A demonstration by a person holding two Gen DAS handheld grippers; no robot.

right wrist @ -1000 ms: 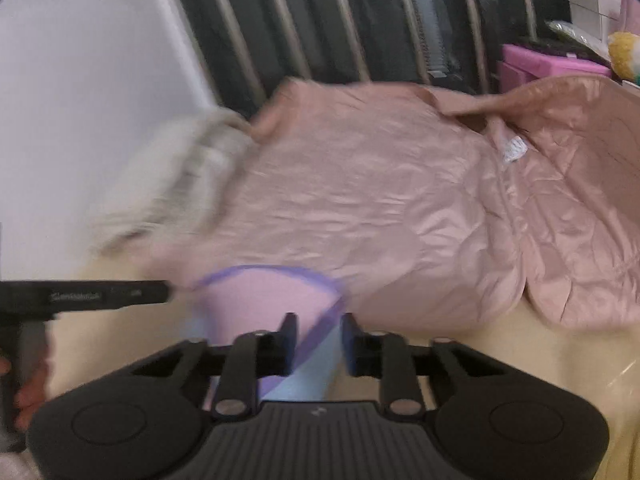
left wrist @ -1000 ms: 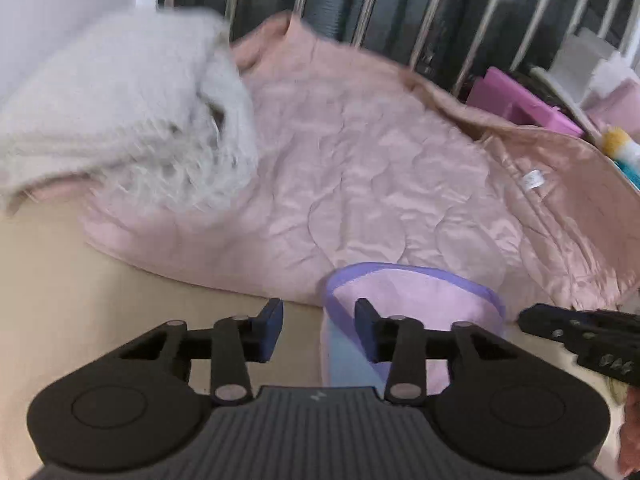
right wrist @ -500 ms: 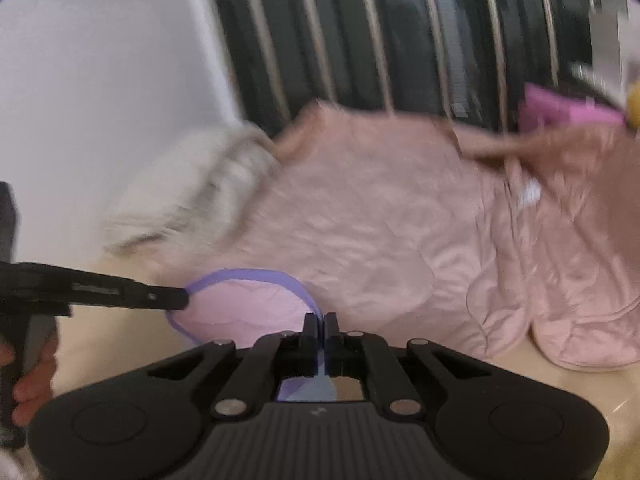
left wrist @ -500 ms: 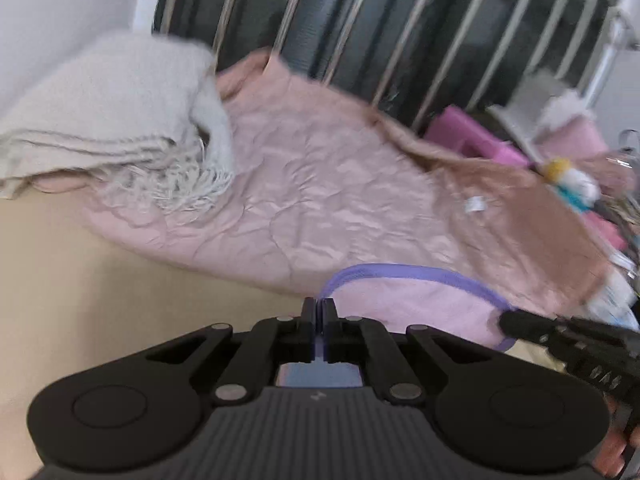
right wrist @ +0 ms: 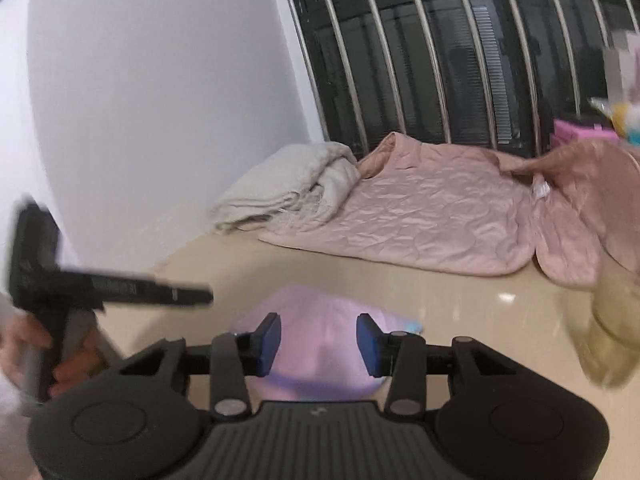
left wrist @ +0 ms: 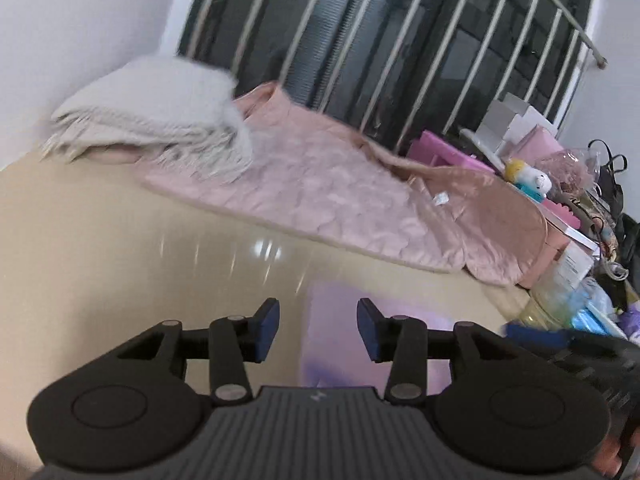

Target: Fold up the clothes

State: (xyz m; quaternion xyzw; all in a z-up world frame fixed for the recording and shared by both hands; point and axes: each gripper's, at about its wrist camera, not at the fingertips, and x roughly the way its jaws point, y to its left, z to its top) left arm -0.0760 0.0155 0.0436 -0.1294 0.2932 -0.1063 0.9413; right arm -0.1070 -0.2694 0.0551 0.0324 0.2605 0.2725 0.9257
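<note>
A small pink garment with purple trim (left wrist: 372, 332) (right wrist: 320, 344) lies blurred on the glossy beige surface (left wrist: 140, 264) just in front of both grippers. My left gripper (left wrist: 318, 328) has its jaws opening, blue pads apart, and the cloth lies below them with neither pad touching it. My right gripper (right wrist: 318, 342) is likewise opening above the same garment, nothing pressed between its pads. The left gripper's side (right wrist: 116, 288) shows at the left of the right wrist view, held by a hand (right wrist: 24, 344). The right gripper's body (left wrist: 572, 344) shows at the lower right of the left wrist view.
A pink quilted blanket (left wrist: 340, 196) (right wrist: 432, 220) is spread at the back, with a folded cream fringed blanket (left wrist: 160, 120) (right wrist: 288, 196) on its left end. Metal window bars (left wrist: 400, 40) rise behind. Boxes, a toy and clutter (left wrist: 532, 176) crowd the right.
Both grippers shut on the pink garment's edge, pulled it toward me away from the quilt, then opened and let it drop flat on the surface.
</note>
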